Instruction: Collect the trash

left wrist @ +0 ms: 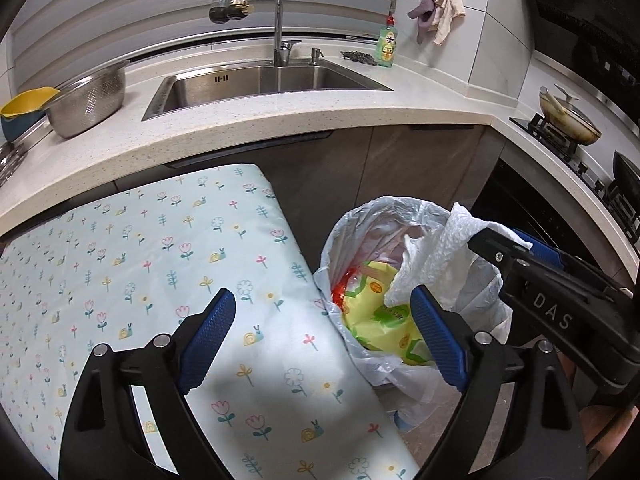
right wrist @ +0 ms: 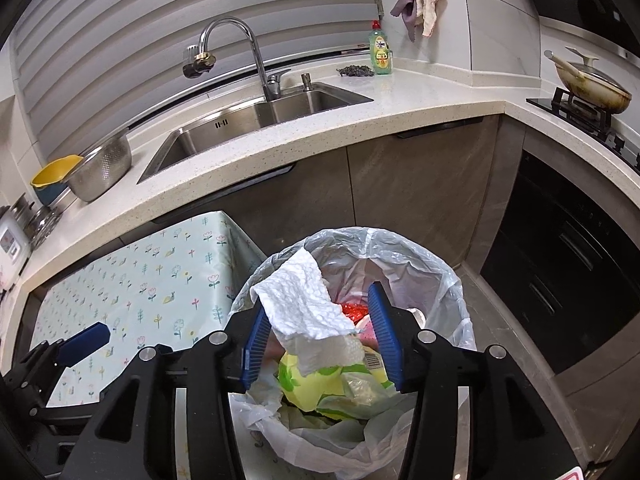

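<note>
A trash bin lined with a white plastic bag (right wrist: 420, 264) stands on the floor beside a floral-cloth table (left wrist: 140, 248). Yellow-green wrappers (right wrist: 316, 380) and red trash lie inside. My right gripper (right wrist: 322, 336) is open above the bin, and a crumpled white paper towel (right wrist: 304, 304) hangs between its fingers, resting against the left pad. In the left wrist view the towel (left wrist: 432, 256) hangs over the bin (left wrist: 360, 224) from the right gripper's tip. My left gripper (left wrist: 324, 332) is open and empty over the table's edge next to the bin.
A counter with a steel sink (left wrist: 260, 80) and tap runs behind. A metal colander (left wrist: 90, 100) and yellow bowl sit at its left, a dish soap bottle (left wrist: 387, 44) at the back. A pan (right wrist: 588, 80) stands on the stove at right. Dark cabinets are behind the bin.
</note>
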A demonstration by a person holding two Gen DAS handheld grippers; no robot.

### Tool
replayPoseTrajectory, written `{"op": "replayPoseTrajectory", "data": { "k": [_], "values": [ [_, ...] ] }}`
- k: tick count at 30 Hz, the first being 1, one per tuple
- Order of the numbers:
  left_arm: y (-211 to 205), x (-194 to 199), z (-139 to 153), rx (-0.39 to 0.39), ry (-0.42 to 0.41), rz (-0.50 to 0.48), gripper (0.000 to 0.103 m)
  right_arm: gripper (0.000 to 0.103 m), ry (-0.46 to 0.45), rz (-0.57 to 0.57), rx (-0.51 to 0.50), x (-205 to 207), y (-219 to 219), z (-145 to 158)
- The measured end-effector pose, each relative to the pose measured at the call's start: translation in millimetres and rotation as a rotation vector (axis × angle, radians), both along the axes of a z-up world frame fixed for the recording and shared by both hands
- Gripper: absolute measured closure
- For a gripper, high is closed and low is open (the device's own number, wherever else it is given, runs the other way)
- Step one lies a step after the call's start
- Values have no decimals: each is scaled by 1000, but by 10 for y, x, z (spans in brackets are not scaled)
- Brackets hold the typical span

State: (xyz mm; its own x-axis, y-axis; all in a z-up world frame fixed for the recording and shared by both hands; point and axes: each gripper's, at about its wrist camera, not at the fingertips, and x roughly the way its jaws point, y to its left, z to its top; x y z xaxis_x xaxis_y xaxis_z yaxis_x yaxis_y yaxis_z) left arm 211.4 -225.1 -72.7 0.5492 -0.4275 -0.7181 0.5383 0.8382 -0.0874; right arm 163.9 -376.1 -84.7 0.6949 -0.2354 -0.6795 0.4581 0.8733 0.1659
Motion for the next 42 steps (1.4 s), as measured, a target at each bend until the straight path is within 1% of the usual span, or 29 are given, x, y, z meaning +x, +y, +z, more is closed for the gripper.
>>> {"op": "replayPoseTrajectory", "data": {
  "k": [10,13,23,25,32,35,40,42],
  "values": [
    [191,58,-30,3,12,35,18,53,2,8,-1,19,86,0],
    [223,49,-28,3,12,42,18,51,-4,6,-6,4,107,25],
    [296,-38,42,1,7,50,18,49,-17,9,-18,-96,171,148],
    [306,-73,75,0,4,50,17,45,-20,10,-24,-138,186,179],
    [335,-240,205,1,-17,55,16,38,-46,10,-35,-351,232,329],
    [348,-328,264,-1,-27,57,13,35,-52,9,-33,-451,246,374],
    [397,-492,352,-2,-45,64,10,24,-67,8,-27,-666,283,416],
    [408,-568,380,4,-53,64,10,22,-71,11,-25,-750,305,426]
  ]
}}
